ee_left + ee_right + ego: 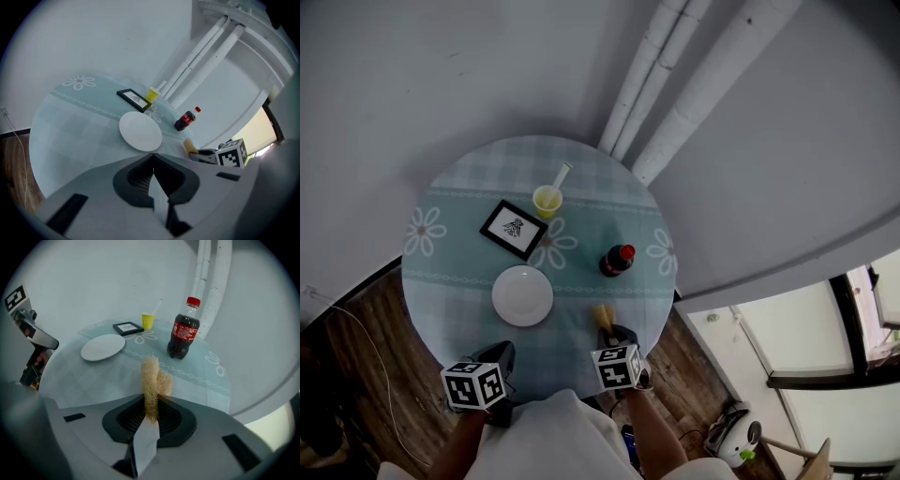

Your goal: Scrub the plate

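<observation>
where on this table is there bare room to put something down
In the head view the table is bare left of the plate, out to its edge, and along the far strip behind the cup. The middle is crowded: frame, cup, plate and bottle sit close together.

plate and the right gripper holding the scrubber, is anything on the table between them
Nothing: only bare tablecloth runs from the plate to the scrubber in the right gripper, as the head view and right gripper view both show.

Soft even daylight, sharp centres, warped dark edges (fisheye)
</observation>
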`<state>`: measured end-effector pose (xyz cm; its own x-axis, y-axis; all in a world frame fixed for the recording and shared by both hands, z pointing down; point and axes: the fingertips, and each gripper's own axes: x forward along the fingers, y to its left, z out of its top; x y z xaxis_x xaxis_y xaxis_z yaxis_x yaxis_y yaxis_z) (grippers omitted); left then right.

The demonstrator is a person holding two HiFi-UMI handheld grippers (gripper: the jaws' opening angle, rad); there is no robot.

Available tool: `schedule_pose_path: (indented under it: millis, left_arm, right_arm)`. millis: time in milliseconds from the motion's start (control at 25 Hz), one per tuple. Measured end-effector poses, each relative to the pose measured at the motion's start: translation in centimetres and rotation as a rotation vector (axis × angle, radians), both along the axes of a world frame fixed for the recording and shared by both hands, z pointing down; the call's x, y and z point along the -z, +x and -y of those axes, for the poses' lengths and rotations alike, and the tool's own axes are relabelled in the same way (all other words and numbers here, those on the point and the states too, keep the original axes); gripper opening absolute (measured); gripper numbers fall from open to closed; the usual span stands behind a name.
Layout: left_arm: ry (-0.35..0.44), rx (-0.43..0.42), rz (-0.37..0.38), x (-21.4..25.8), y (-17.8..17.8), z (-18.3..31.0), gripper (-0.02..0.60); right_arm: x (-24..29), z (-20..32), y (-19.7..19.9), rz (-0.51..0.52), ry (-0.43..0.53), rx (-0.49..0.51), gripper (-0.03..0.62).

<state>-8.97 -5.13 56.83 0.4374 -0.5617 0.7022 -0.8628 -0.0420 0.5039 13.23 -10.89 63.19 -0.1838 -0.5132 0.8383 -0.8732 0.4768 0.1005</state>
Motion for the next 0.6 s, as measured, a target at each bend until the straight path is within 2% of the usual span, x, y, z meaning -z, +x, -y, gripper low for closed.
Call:
schedule_pose_path:
  millis: [280,440,600]
  left_arm:
    - [-0.013,0.011,-0.017,-0.5,-0.4,0.4,0.009]
    - [-0.028,0.018,-0.041,-0.8,-0.5,0.9,0.009]
    - [-0.036,0.049,-0.057,-1.0,-1.2,1.6,0.009]
  right_arm:
    - [2.9,1.0,-1.1,0.048,0.097,0.011,0.067]
    - [3.7,0.0,-3.0,0.141,0.076,0.080,0.067]
    - [4.5,-0.6,-3.5,0.162,0.072,0.074,0.067]
